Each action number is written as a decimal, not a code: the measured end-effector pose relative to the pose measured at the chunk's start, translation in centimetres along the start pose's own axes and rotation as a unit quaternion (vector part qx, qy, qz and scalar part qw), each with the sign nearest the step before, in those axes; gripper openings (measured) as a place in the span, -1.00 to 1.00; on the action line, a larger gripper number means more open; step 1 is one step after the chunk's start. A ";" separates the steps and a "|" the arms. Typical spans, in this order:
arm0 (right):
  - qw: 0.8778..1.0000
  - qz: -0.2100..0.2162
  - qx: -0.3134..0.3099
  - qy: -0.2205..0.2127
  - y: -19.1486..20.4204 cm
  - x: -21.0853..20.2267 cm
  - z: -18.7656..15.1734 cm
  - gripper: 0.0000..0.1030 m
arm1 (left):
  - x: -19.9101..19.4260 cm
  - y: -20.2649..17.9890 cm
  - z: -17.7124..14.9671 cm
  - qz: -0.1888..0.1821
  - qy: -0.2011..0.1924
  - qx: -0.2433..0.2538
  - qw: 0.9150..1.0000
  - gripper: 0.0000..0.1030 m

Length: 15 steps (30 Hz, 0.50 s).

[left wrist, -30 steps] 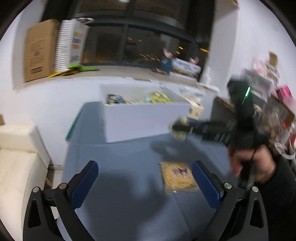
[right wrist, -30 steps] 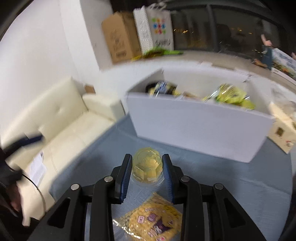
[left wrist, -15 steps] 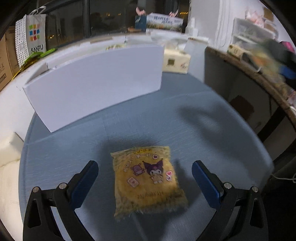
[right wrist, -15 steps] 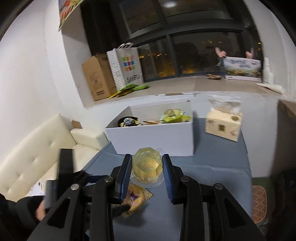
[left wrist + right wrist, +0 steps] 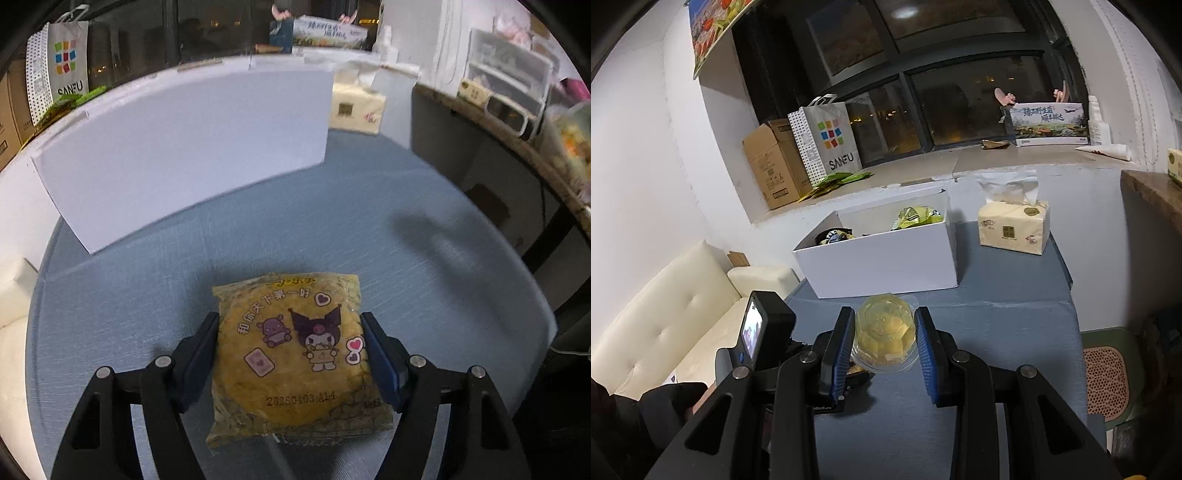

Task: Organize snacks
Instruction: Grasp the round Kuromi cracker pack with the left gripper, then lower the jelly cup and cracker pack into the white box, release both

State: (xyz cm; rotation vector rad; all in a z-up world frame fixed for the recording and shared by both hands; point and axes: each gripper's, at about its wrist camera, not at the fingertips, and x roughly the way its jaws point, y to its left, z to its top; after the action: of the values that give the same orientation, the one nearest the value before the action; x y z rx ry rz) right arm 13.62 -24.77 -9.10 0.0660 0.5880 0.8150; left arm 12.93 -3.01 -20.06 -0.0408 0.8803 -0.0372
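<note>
A yellow snack packet (image 5: pixel 295 354) with cartoon figures lies on the blue table. My left gripper (image 5: pixel 291 332) is low over it, with a blue pad touching each side of the packet. My right gripper (image 5: pixel 884 332) is shut on a clear jelly cup (image 5: pixel 884 330) with yellow pieces and holds it above the table. The white box (image 5: pixel 882 258) with several snacks inside stands at the back of the table; its front wall shows in the left wrist view (image 5: pixel 184 147). The left gripper's body (image 5: pixel 764 339) shows below the right one.
A tissue pack (image 5: pixel 1014 225) stands right of the box; it also shows in the left wrist view (image 5: pixel 356 110). A cream sofa (image 5: pixel 665 325) is left of the table. A windowsill holds a cardboard box (image 5: pixel 772 162) and a paper bag (image 5: pixel 825 142). A dark counter (image 5: pixel 517 147) is on the right.
My left gripper has dropped onto the yellow packet and its jaws have narrowed from wide open to touching both sides. My right gripper has risen and drawn back from the box with the jelly cup.
</note>
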 end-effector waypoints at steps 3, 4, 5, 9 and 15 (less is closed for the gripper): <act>1.000 0.002 -0.006 0.003 0.4 0.3 0.0 -0.31 | -2.3 0.3 0.4 -0.009 -0.034 -0.007 0.999 0.51; 1.000 0.002 -0.008 0.005 0.5 0.4 0.0 -0.31 | -3.7 0.6 0.5 -0.019 -0.051 -0.013 0.998 0.51; 1.000 0.003 -0.009 0.008 0.6 0.6 0.0 -0.31 | -4.7 0.9 0.7 -0.025 -0.064 -0.019 0.997 0.51; 1.000 0.006 -0.014 0.014 0.9 1.4 0.1 -0.31 | -8.7 2.3 1.2 -0.034 -0.122 -0.034 0.991 0.51; 0.999 0.017 -0.024 0.020 1.7 3.0 1.3 -0.31 | -14.6 6.3 3.1 -0.035 -0.199 -0.078 0.976 0.51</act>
State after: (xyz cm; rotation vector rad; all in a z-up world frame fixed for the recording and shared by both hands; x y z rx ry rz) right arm 14.79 -21.32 -8.94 0.0162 0.6062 0.8647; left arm 6.11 4.06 -7.14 -0.2188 0.4792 -0.0247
